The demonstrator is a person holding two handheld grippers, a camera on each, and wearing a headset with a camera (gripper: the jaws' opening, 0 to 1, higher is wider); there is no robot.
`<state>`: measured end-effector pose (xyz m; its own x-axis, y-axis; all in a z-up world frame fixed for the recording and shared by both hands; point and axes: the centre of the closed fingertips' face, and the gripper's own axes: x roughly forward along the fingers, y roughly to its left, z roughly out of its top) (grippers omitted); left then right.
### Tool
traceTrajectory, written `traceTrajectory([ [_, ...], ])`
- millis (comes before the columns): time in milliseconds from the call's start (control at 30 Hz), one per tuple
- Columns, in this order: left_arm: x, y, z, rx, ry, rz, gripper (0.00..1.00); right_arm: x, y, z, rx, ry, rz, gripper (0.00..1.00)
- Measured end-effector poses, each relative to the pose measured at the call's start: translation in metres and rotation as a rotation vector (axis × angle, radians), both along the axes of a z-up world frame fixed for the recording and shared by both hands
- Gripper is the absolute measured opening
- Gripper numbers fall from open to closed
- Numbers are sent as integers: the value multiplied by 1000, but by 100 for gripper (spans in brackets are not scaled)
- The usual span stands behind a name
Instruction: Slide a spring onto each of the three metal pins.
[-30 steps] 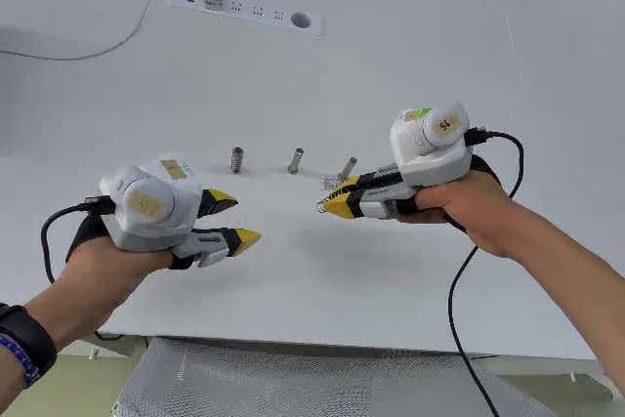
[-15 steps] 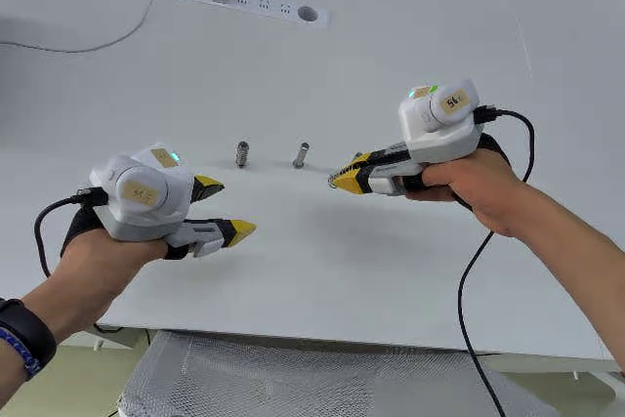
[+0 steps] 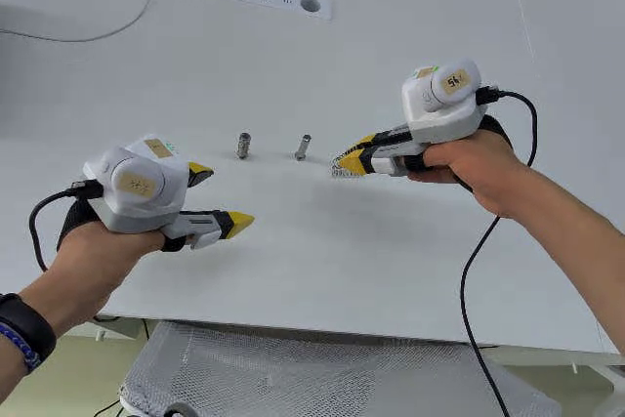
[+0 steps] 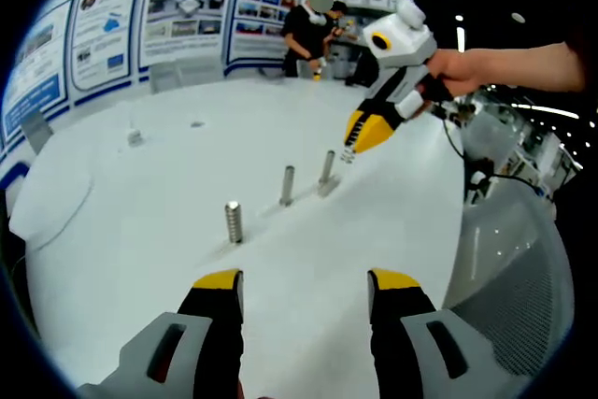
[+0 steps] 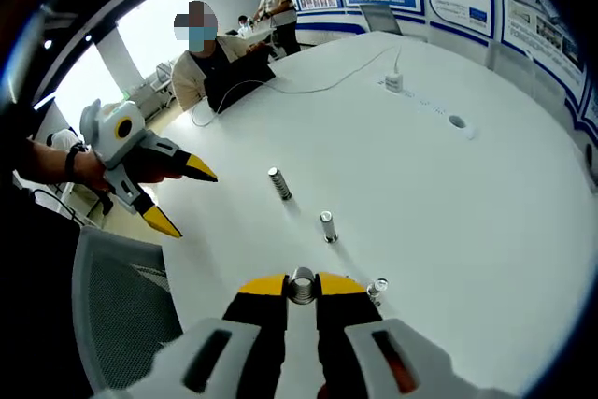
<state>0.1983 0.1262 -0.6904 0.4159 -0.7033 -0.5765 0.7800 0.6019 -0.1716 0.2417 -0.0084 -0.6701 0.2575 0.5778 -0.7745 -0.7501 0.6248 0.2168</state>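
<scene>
1. Three pins on the bench point(image 3: 391, 241). In the head view the left-end pin point(image 3: 244, 138) already wears a fitted spring point(image 3: 243, 149). The middle pin point(image 3: 304, 146) and third pin point(image 4: 327, 167) are bare.
2. Two springs total: the fitted one, plus a loose spring point(image 5: 301, 285) pinched in the right gripper point(image 3: 347, 163).
3. Left gripper point(image 3: 217, 199) has its jaws spread wide, nothing in them.
4. A second ago the right gripper sat short of the third pin, and now its tip is just beside it.
</scene>
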Motion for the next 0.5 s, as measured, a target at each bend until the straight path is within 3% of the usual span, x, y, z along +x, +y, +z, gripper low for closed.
traceTrajectory([
  [500,3,2,3,2,-7,5,63,17,1,5,-7,-17,-12,13],
])
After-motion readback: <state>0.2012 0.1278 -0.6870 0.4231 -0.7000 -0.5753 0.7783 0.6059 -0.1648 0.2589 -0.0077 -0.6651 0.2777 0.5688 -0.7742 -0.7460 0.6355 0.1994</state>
